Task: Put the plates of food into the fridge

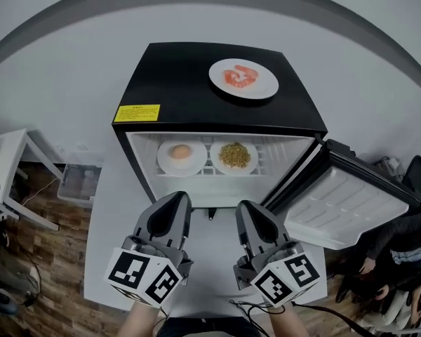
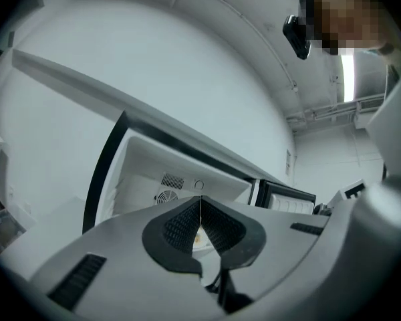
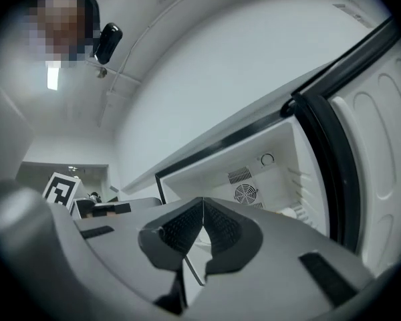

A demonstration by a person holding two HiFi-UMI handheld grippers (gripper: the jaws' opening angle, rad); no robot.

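Your white table [image 1: 105, 258] carries the black fridge [image 1: 189, 83], its door [image 1: 344, 202] standing open at the right. Your left tool [image 1: 179, 201] and right tool [image 1: 247, 208] are side by side before the opening, both closed and empty. Inside, on 1 shelf, sit the orange-food plate [image 1: 182, 157] and the grain plate [image 1: 234, 157]. The red-food plate [image 1: 243, 79] is on the fridge top.

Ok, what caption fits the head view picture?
Left plate and right plate sit in the open fridge; third plate waits on top.
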